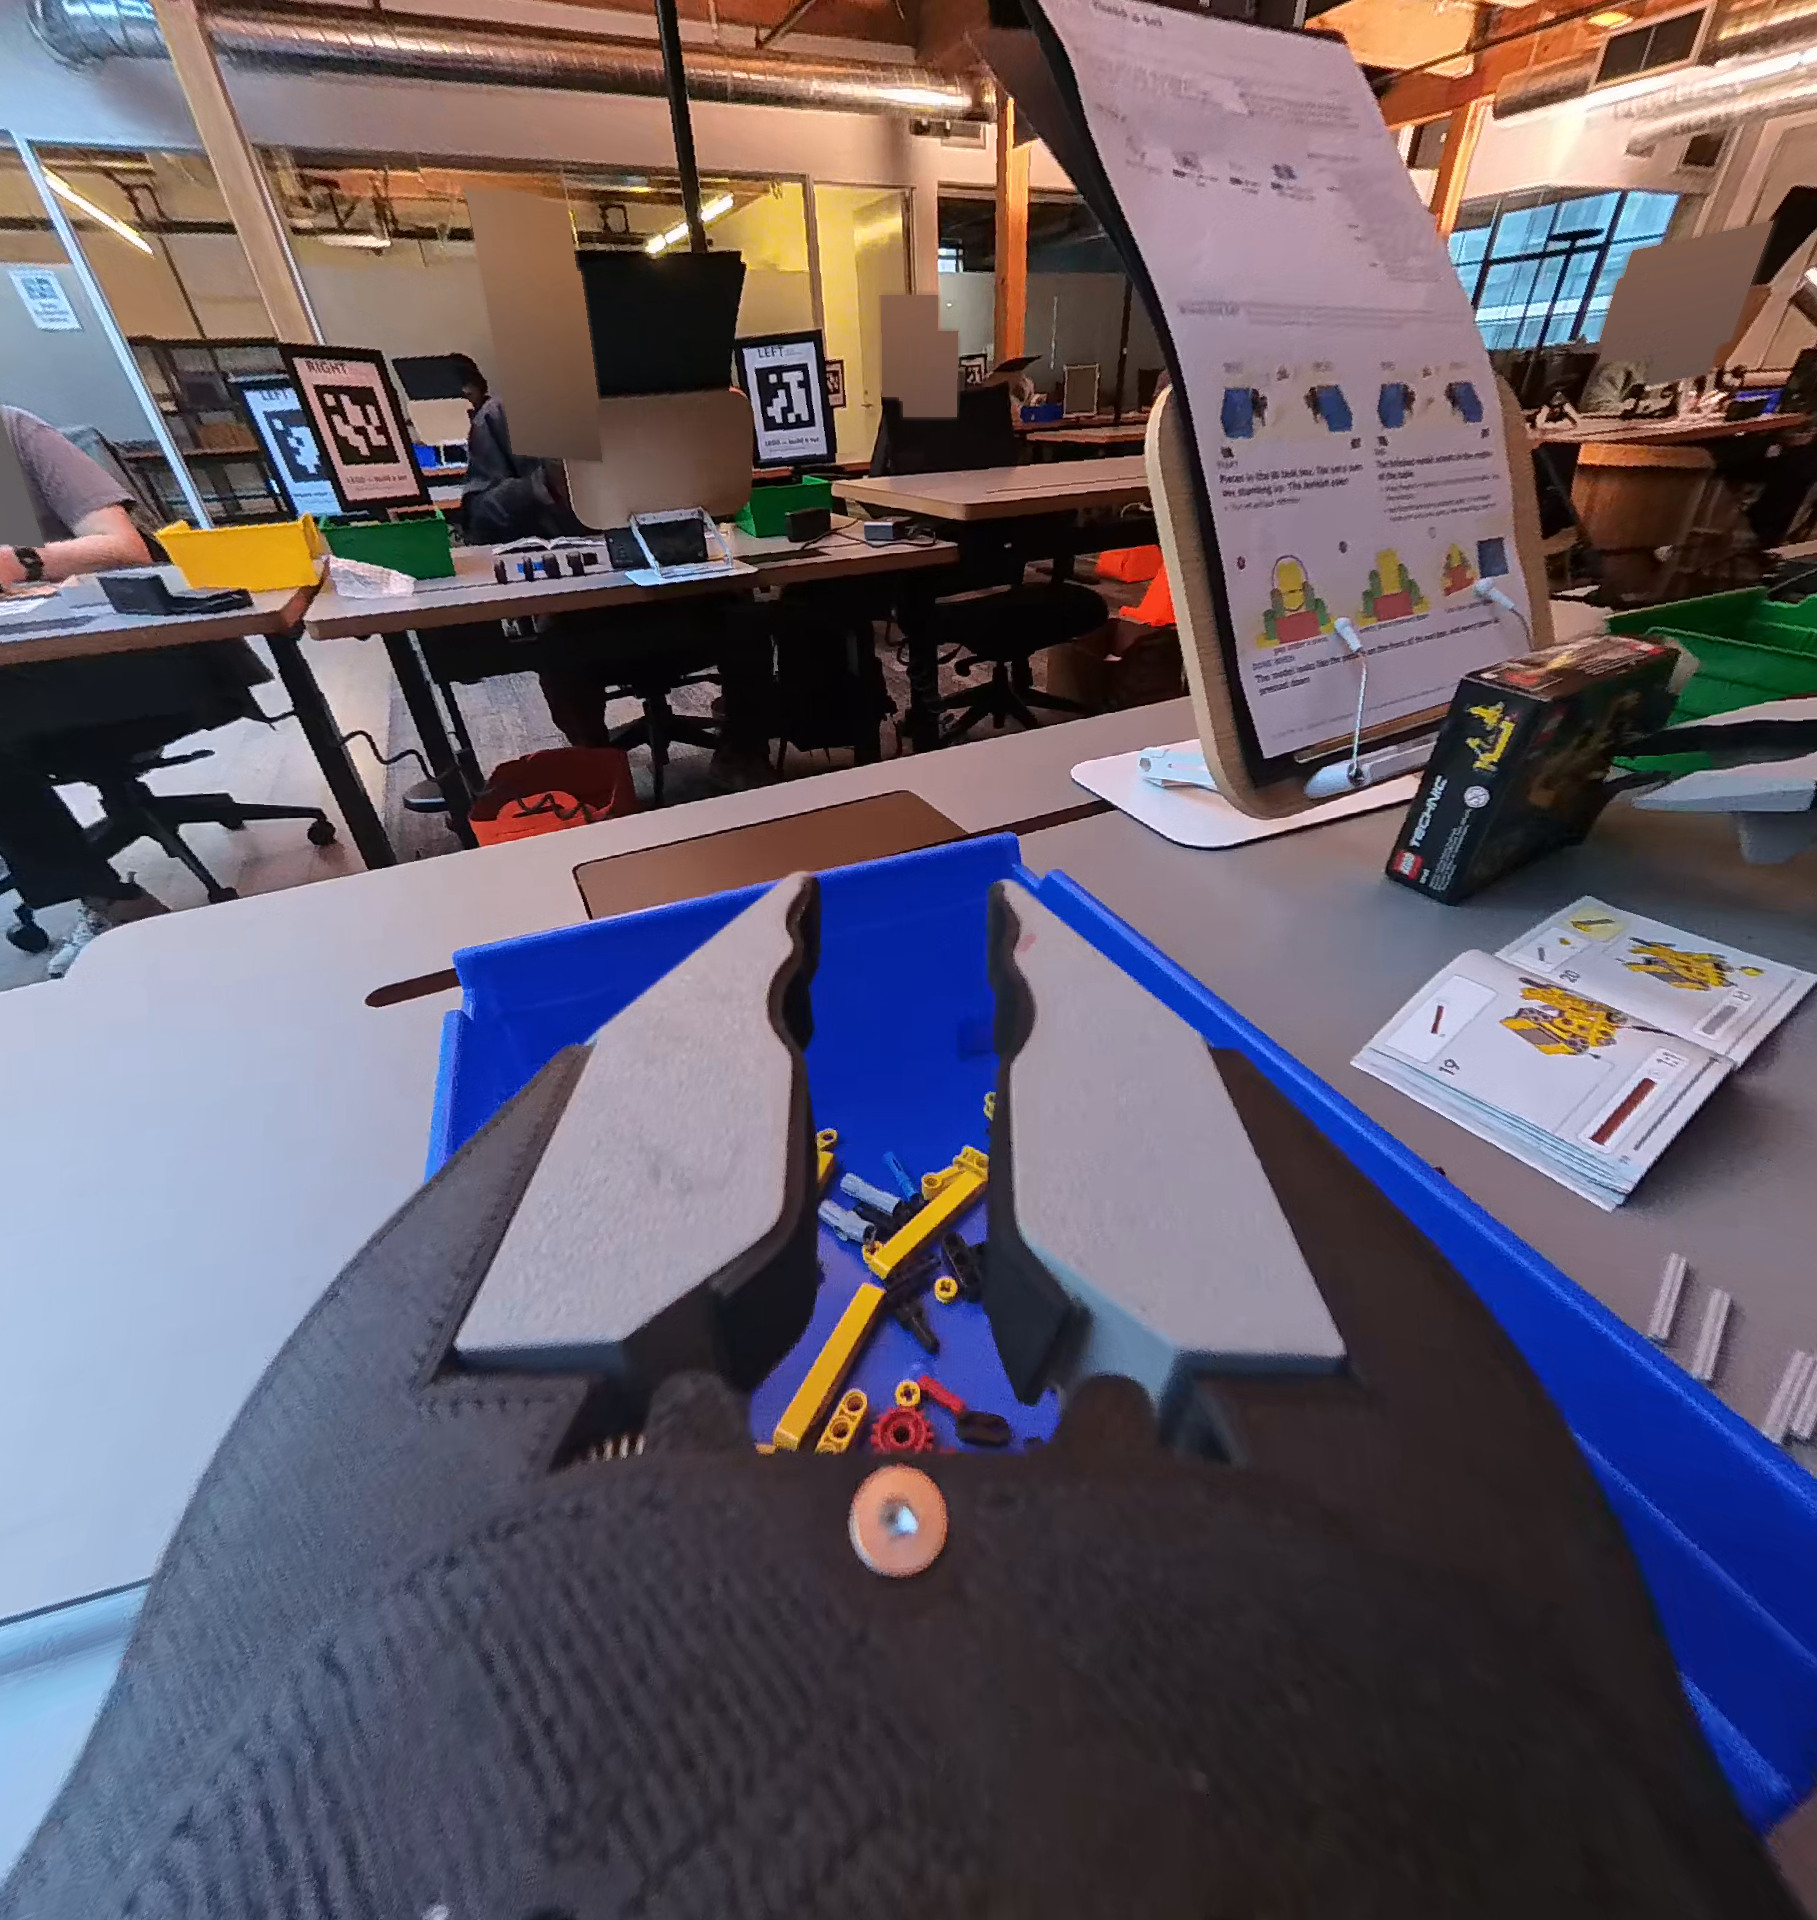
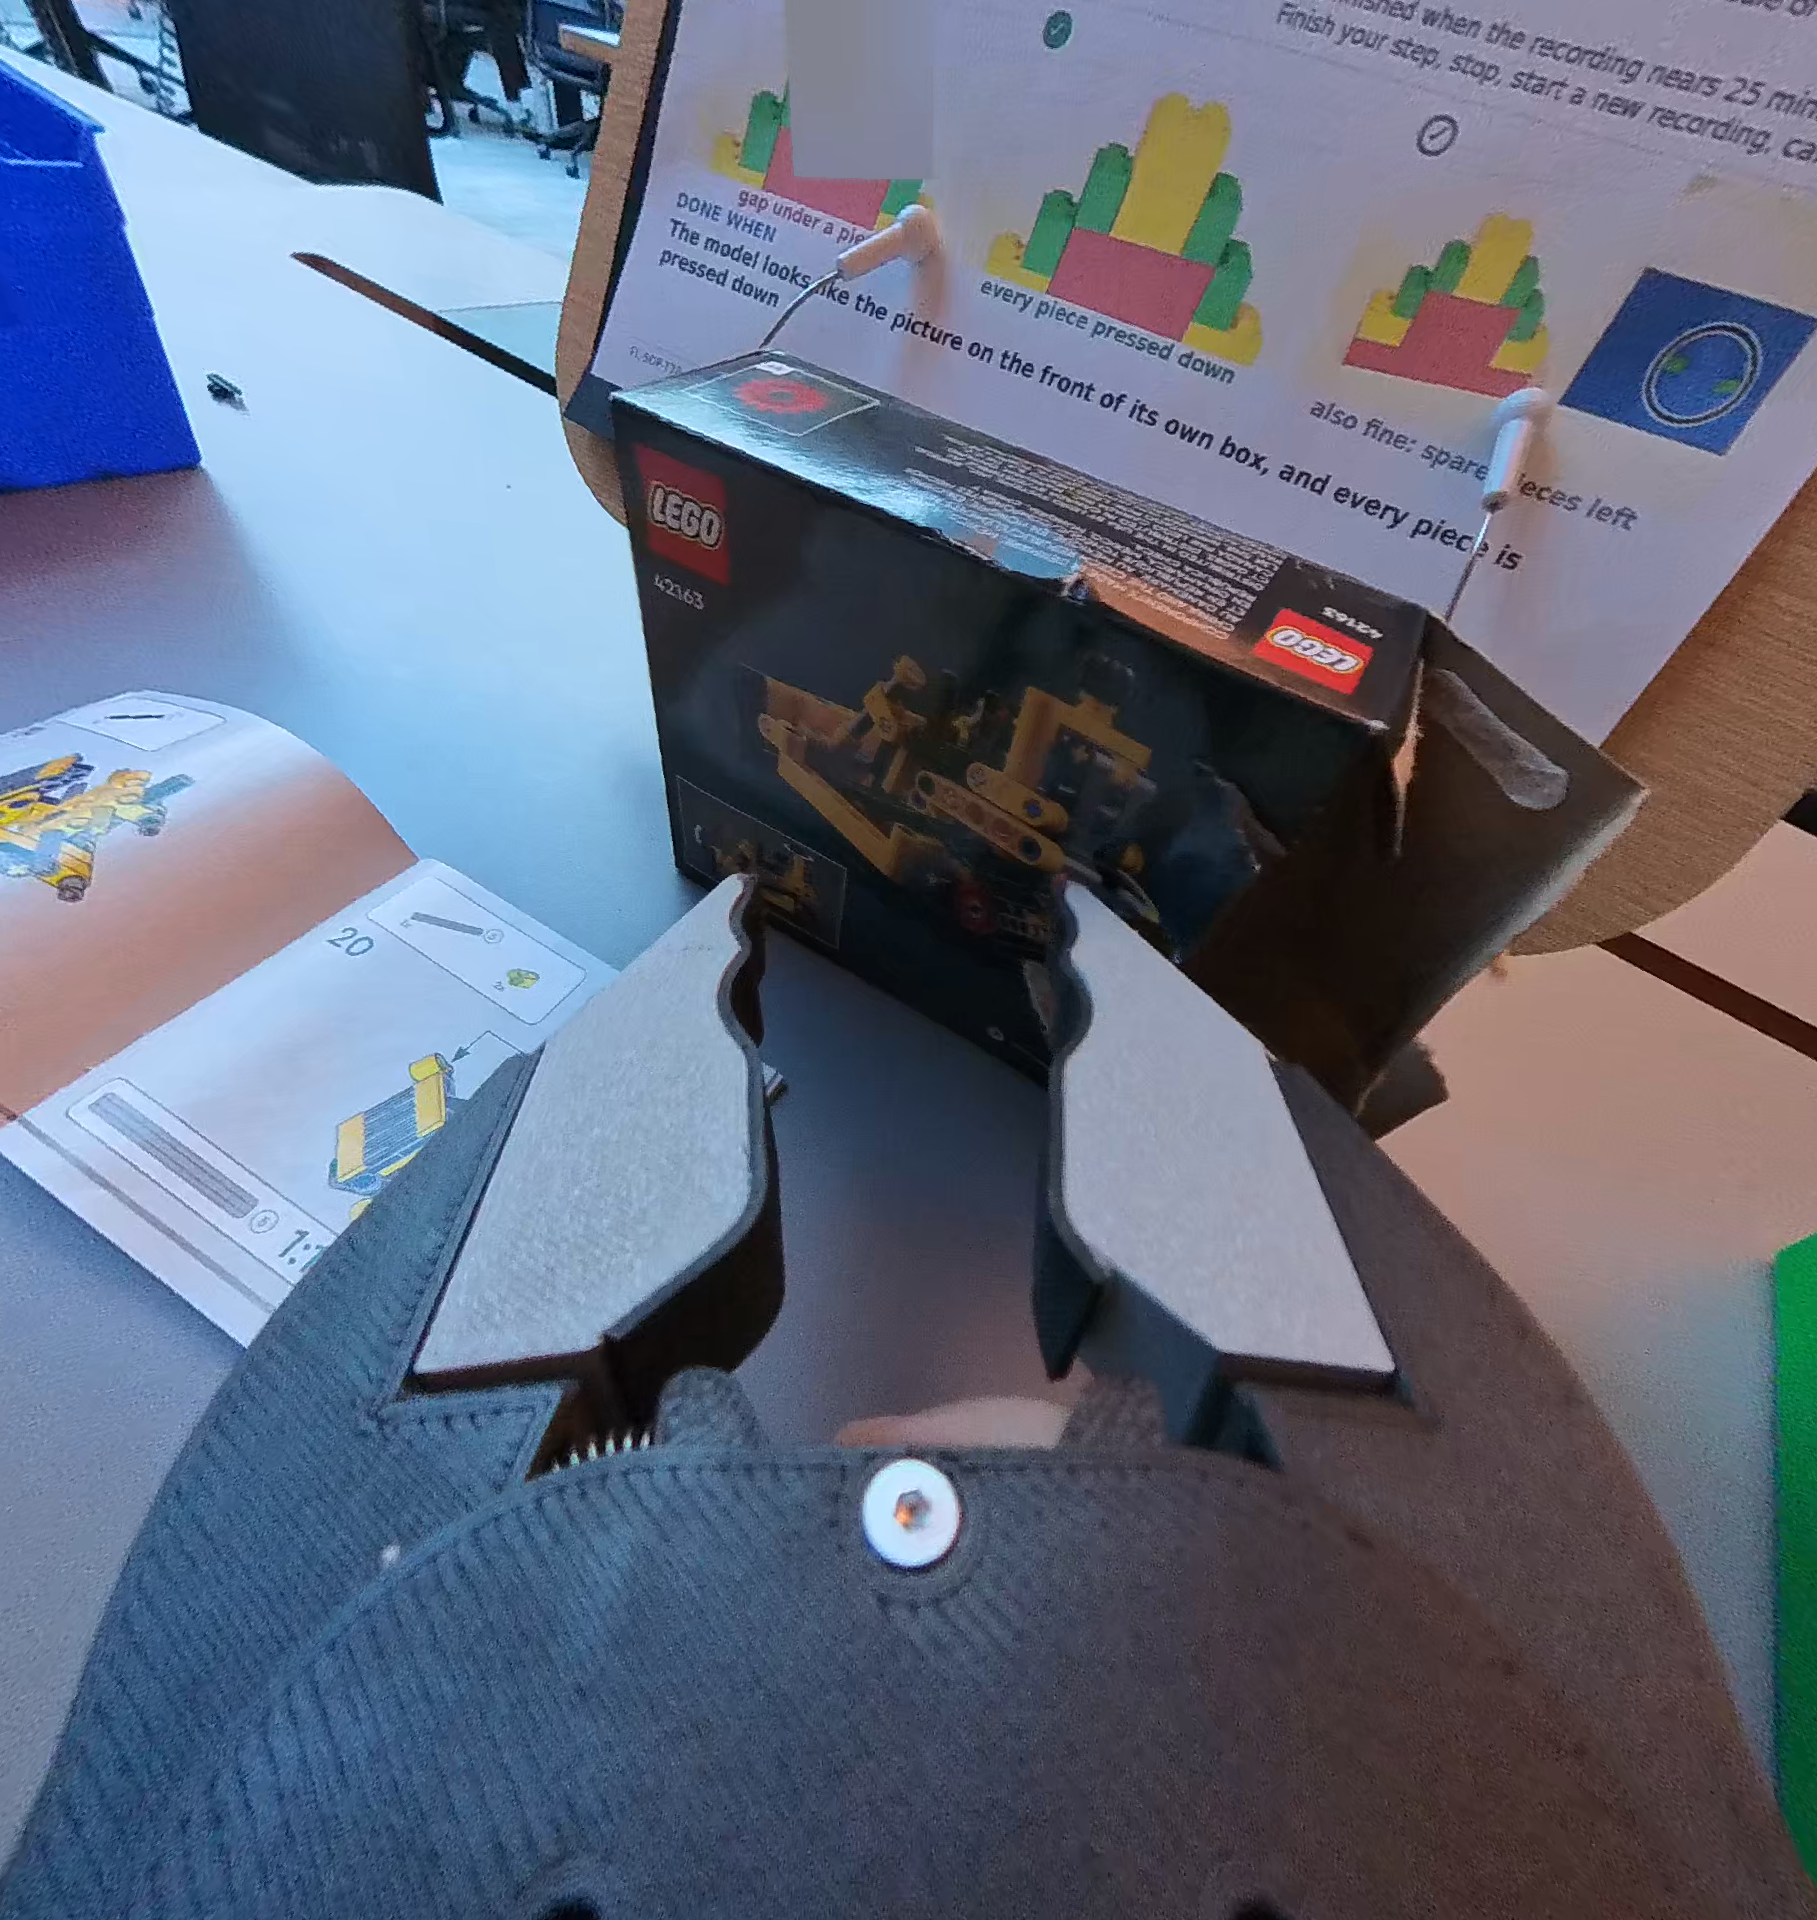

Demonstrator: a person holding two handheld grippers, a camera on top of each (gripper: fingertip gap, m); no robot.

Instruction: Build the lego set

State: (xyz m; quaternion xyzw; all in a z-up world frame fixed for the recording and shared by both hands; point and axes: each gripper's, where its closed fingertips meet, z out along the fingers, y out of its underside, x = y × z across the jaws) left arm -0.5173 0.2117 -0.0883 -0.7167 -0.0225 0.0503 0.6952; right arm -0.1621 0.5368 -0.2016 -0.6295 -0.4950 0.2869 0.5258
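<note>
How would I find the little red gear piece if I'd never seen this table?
Start at the big blue bin on the grey table, under the open left gripper. Look in its near end, among the loose yellow beams and black pins. The red gear lies right beside the yellow beams' near ends; it is the only round, toothed red piece there.

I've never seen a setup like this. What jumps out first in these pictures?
The bright blue bin on the grey table, loose yellow, red and grey lego pieces inside, with the left tongs open above them. The right tongs, also open, point at the black set box, beside the open instruction booklet.
</note>
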